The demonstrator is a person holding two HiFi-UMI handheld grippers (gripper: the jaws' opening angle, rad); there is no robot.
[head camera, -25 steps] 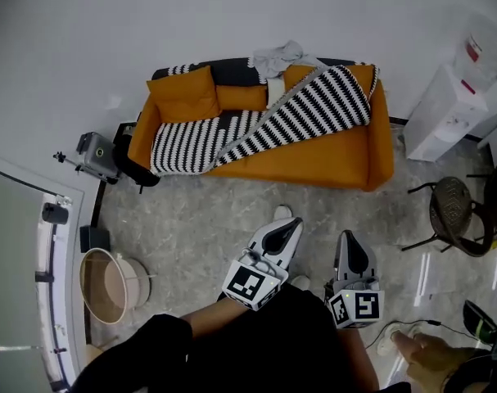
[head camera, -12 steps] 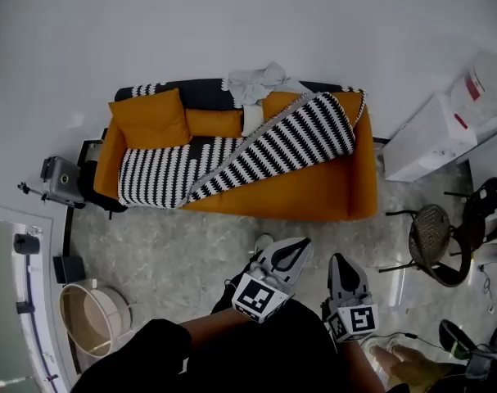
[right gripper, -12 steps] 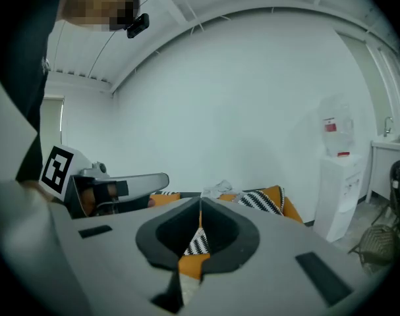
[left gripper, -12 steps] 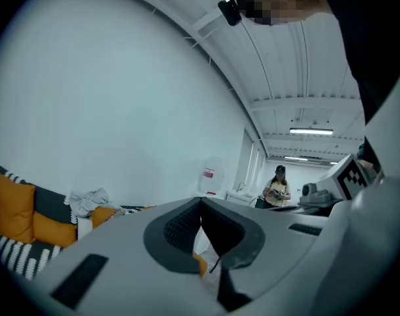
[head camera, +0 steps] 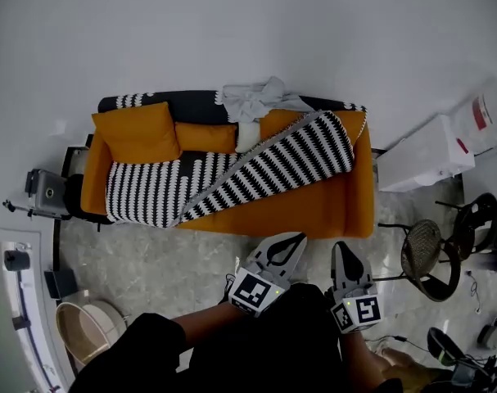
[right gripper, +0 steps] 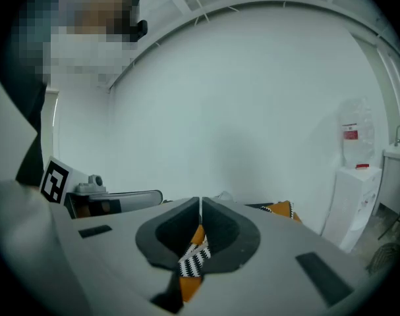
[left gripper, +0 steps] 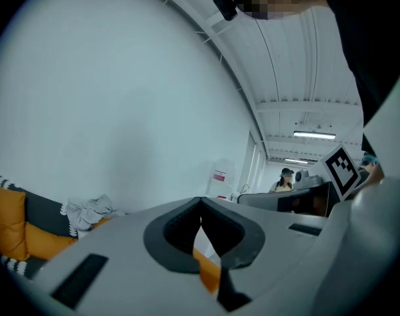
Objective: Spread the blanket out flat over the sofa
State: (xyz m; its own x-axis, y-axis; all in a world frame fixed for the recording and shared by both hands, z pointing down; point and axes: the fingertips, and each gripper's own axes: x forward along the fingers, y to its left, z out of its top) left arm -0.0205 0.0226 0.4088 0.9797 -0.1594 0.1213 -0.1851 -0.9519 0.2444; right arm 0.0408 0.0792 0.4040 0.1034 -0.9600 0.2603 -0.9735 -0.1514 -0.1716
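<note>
Well beyond left gripper [head camera: 298,240], right gripper [head camera: 344,247], blanket [head camera: 281,166] folded across sofa [head camera: 314,211]

The left gripper [head camera: 300,237] and right gripper [head camera: 340,246] neared sofa [head camera: 314,207].

From overhead I see the orange sofa [head camera: 314,207] against the wall. The black-and-white striped blanket [head camera: 264,170] lies crooked across it, one part folded diagonally over the seat. An orange cushion [head camera: 137,131] sits at the left end, and a grey cloth [head camera: 252,101] lies on the backrest. My left tongs [head camera: 300,237] and right tongs [head camera: 343,246] hang over the floor [head camera: 150,260] near the sofa, tips together.
</note>
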